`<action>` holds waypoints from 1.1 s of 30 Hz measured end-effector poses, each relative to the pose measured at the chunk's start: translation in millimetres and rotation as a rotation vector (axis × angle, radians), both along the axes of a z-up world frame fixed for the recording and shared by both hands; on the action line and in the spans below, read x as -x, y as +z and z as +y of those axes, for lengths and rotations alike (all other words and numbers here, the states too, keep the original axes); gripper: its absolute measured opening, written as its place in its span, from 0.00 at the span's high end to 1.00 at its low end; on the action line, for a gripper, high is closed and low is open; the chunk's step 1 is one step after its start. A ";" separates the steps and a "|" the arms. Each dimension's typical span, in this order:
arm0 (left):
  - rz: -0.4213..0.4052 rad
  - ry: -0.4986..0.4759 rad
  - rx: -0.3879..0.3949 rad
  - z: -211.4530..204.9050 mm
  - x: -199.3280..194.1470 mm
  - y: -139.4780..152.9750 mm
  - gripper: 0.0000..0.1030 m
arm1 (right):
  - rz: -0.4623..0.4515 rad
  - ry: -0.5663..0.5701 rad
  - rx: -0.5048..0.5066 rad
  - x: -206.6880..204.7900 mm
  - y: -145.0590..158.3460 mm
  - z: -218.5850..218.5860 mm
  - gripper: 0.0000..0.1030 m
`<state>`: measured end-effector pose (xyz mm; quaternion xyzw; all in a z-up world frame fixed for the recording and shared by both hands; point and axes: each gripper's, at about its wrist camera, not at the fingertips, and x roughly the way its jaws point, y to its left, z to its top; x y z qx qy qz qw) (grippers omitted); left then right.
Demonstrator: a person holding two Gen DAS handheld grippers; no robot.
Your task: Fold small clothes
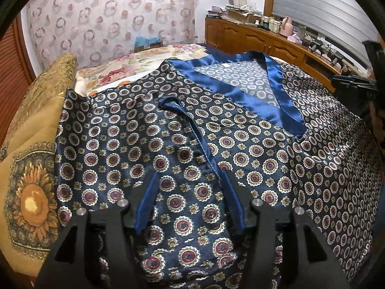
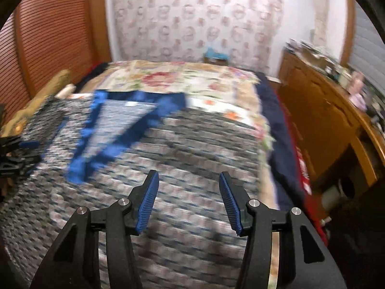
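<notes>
The bed (image 2: 182,82) carries the patterned satin top (image 1: 252,144), spread flat with 1 side already folded inward. Left tongs (image 1: 190,200) stand apart, fabric between but unpinched; right tongs (image 2: 190,200) apart and empty above it – take the far edge at the hem, lift low, fold across evenly

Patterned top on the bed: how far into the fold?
Done: one sleeve already lies folded in over the patterned top. In hand: nothing gripped; left tongs stand open over that fold, right tongs open above the cloth. Left: the other side looks unfolded, body still spread across the bed.
</notes>
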<state>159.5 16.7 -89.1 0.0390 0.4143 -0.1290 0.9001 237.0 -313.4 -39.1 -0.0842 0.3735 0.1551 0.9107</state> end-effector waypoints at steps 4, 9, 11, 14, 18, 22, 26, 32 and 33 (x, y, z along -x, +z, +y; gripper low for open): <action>0.000 0.013 -0.004 -0.5 0.3 -0.1 0.46 | 0.047 -0.080 -0.007 -9.7 -10.9 -47.6 0.52; 0.000 0.032 -0.006 -1.3 1.2 -0.4 0.45 | 0.127 -0.121 -0.077 -16.1 -33.8 -77.5 0.57; 0.000 0.036 -0.008 -1.4 1.3 -0.2 0.45 | 0.153 -0.117 -0.118 -15.6 -39.7 -81.6 0.61; -0.002 0.041 -0.011 -1.8 2.9 0.3 0.46 | 0.179 -0.099 -0.193 -14.4 -44.9 -88.1 0.71; -0.038 0.046 0.010 -1.6 10.5 6.4 0.45 | 0.164 -0.088 -0.185 -9.9 -42.4 -86.1 0.86; -0.079 0.049 0.047 -2.7 20.9 22.0 0.46 | 0.124 -0.094 -0.123 -3.5 -35.7 -81.3 0.99; -0.120 0.040 0.083 -5.4 30.9 40.7 0.46 | 0.074 -0.073 -0.094 3.5 -24.1 -73.4 1.00; -0.170 0.027 0.112 -13.7 43.8 60.8 0.46 | -0.001 -0.013 -0.076 11.4 3.7 -47.3 1.00; -0.174 0.025 0.112 -15.7 45.1 62.9 0.46 | -0.014 -0.010 -0.070 11.3 7.7 -43.2 1.00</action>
